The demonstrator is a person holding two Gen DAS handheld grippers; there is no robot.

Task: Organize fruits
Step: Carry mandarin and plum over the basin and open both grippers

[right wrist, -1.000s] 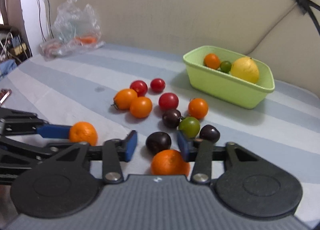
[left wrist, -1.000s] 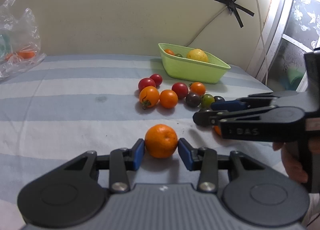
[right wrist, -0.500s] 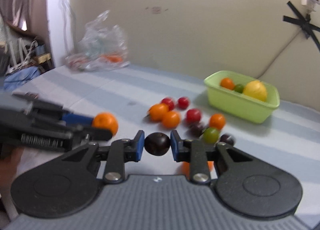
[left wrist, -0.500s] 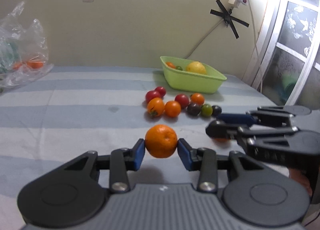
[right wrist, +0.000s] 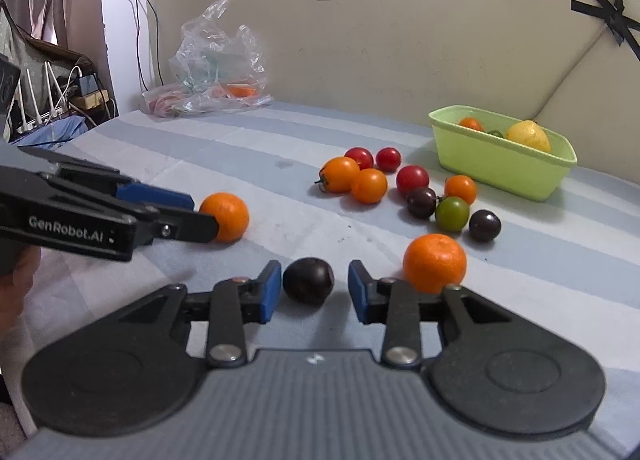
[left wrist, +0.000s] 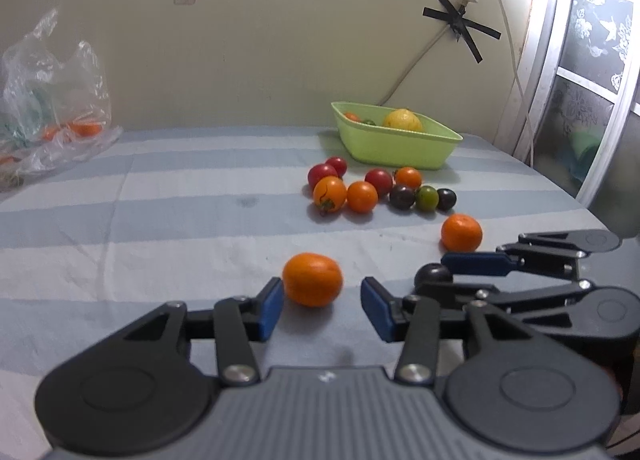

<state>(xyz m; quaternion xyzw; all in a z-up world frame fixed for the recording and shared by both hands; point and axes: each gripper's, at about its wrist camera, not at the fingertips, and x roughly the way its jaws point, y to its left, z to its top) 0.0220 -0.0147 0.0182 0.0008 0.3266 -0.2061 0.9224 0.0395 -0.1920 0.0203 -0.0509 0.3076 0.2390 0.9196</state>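
Both tongs gape: the left gripper (left wrist: 322,306) brackets an orange (left wrist: 312,279), the right gripper (right wrist: 313,292) a dark plum (right wrist: 308,280), both near the table's (left wrist: 160,220) front edge. Each looks light, round and prone to roll, the plum softer, so pinch gently across the widest middle.

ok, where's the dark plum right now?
The dark plum lies on the striped cloth between the open right tool's pads, with a mandarin just to its right.

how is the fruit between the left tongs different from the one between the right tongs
The mandarin is bright orange; the plum is dark purple, almost black. The mandarin looks bigger than the plum. Both lie on the striped cloth between open tongs, left and right, gripped by neither.
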